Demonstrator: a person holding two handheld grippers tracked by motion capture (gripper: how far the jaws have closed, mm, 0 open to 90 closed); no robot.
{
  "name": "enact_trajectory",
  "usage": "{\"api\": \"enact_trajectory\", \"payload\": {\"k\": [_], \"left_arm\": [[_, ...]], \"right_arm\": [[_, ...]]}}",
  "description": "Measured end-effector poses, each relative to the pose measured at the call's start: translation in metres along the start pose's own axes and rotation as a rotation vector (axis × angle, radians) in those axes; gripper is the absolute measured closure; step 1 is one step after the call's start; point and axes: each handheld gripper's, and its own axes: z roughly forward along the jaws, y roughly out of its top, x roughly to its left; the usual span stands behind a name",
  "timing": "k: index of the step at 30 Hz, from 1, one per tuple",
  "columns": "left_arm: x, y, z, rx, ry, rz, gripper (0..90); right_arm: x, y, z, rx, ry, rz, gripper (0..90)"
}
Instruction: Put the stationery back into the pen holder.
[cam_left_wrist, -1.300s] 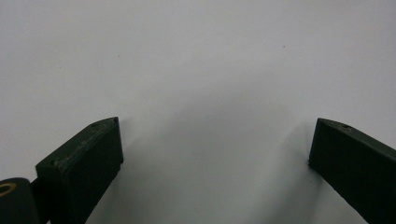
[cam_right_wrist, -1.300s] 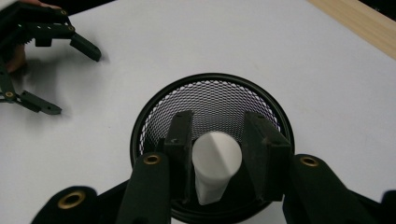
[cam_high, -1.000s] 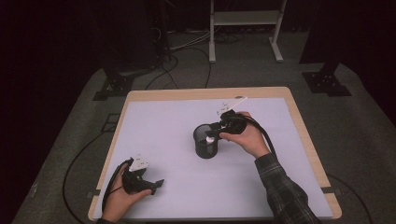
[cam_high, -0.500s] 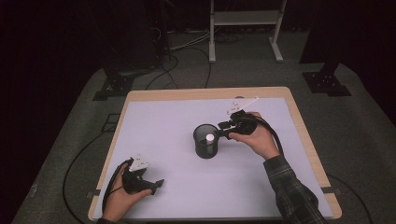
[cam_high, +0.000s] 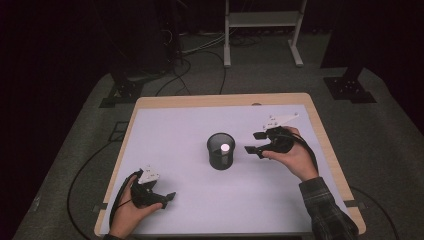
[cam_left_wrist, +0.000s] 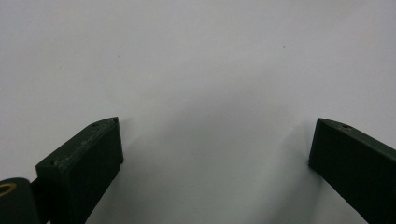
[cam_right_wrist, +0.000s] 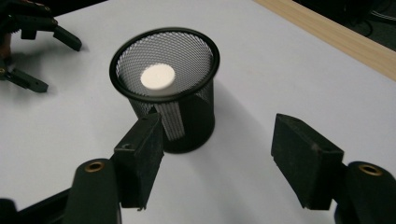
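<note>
Both grippers gape, holding nothing; right gripper (cam_right_wrist: 217, 154), jaws just opened, faces cup (cam_right_wrist: 166, 88), whose mesh half-hides a white cylinder (cam_right_wrist: 158, 79); left gripper (cam_high: 165, 198) rests apart.

1. Tabletop (cam_high: 165, 140) with a pale surface and wooden rim, centre frame.
2. Grey carpeted floor (cam_high: 380, 135) around it.
3. White metal stand (cam_high: 262, 20), top centre.
4. Black cables (cam_high: 200, 47) on the floor, upper left.

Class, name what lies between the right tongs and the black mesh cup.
Nothing: in the high view, bare white table separates the right tongs from the mesh cup.
</note>
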Motion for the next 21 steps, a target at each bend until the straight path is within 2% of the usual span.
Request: {"api": "enact_trajectory", "payload": {"k": [10, 13, 21], "left_arm": [[0.000, 0.000, 0.000, 0.000, 0.000, 0.001, 1.8], [0.000, 0.000, 0.000, -0.001, 0.000, 0.000, 1.8], [0.000, 0.000, 0.000, -0.001, 0.000, 0.000, 1.8]], "right_arm": [[-0.001, -0.032, -0.018, 0.003, -0.037, 0.033, 27.8], [0.002, -0.053, -0.024, 0.019, -0.076, 0.056, 27.4], [0.004, -0.082, -0.031, 0.043, -0.109, 0.087, 24.0]]}}
